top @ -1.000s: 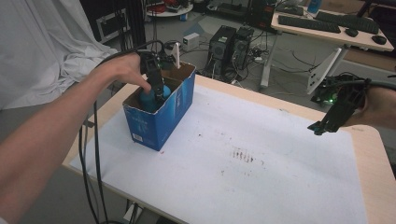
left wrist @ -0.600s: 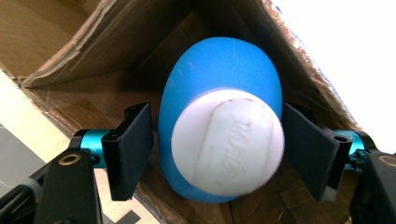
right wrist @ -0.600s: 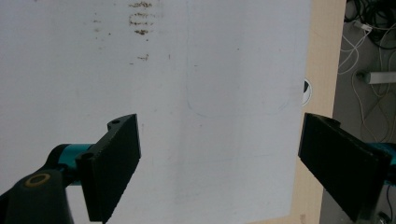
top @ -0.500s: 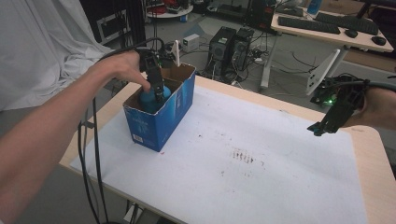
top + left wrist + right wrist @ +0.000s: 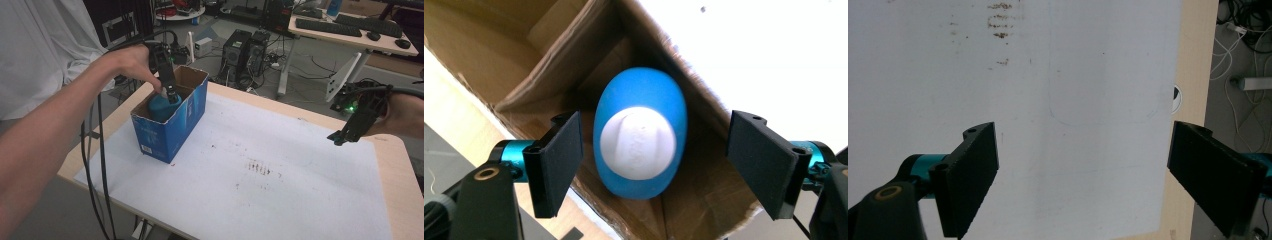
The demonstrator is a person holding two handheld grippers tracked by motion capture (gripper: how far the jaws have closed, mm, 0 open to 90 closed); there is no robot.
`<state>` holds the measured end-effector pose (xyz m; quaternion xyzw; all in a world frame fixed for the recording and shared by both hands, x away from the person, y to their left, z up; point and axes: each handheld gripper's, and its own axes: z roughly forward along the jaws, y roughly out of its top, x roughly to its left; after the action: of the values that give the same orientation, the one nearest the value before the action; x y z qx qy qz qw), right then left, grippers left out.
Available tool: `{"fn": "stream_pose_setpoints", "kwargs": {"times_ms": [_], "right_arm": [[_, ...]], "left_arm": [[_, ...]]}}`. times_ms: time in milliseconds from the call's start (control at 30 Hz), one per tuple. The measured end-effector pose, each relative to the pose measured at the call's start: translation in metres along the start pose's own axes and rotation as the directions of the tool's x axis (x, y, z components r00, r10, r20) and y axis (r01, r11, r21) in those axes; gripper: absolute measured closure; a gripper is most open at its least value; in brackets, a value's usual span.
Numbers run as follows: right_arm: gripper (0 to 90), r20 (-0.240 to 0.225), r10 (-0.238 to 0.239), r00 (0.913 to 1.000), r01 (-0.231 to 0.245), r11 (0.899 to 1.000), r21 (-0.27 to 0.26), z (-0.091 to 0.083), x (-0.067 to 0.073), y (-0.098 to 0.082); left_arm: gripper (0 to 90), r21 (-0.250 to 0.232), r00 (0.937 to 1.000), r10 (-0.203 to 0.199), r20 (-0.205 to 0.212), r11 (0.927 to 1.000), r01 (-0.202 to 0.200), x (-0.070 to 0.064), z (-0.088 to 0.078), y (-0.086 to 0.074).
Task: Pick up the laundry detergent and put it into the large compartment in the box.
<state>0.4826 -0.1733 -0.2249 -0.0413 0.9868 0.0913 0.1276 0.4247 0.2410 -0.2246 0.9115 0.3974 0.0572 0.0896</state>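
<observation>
A blue bottle [image 5: 640, 132] with a white round cap [image 5: 639, 143] stands upright inside an open blue cardboard box [image 5: 175, 125] at the table's left. My left gripper [image 5: 169, 92] hangs over the box with its jaws open on either side of the bottle [image 5: 160, 106], not touching it. The left fingers [image 5: 555, 162] sit apart from the bottle's sides. My right gripper [image 5: 345, 136] hovers above the table's right side, open with nothing between its fingers [image 5: 970, 175].
White paper [image 5: 260, 165] with brown stains [image 5: 257, 167] covers the wooden table [image 5: 395, 150]. A faint pencil outline [image 5: 1103, 75] marks the paper below the right gripper. Black cables [image 5: 100, 165] hang off the left edge. Computers and desks stand behind the table.
The left gripper has risen slightly above the bottle in the box. The right gripper has stayed almost still.
</observation>
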Motion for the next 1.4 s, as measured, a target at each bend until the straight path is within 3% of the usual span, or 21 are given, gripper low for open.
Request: {"fn": "stream_pose_setpoints", "kwargs": {"times_ms": [300,600,1000,1400], "right_arm": [[12.1,-0.004,-0.003,1.0,0.003,1.0,-0.003,0.001,-0.001,0.001],[12.1,-0.002,-0.007,1.0,0.007,1.0,-0.001,0.001,-0.001,0.002],[12.1,0.006,0.002,1.0,-0.002,1.0,0.0,0.0,-0.001,0.0],[12.1,0.007,-0.004,1.0,0.004,1.0,0.001,0.002,0.0,0.005]], "left_arm": [[16.6,-0.026,0.9958,0.088,-0.027,0.9957,-0.089,-0.02,-0.026,0.019],[16.6,-0.028,0.9808,0.193,-0.024,0.9806,-0.194,-0.049,-0.037,0.048],[16.6,-0.035,0.948,0.317,-0.024,0.9475,-0.318,-0.084,-0.041,0.077],[16.6,-0.025,0.9008,0.434,-0.019,0.9004,-0.434,-0.11,-0.027,0.094]]}}
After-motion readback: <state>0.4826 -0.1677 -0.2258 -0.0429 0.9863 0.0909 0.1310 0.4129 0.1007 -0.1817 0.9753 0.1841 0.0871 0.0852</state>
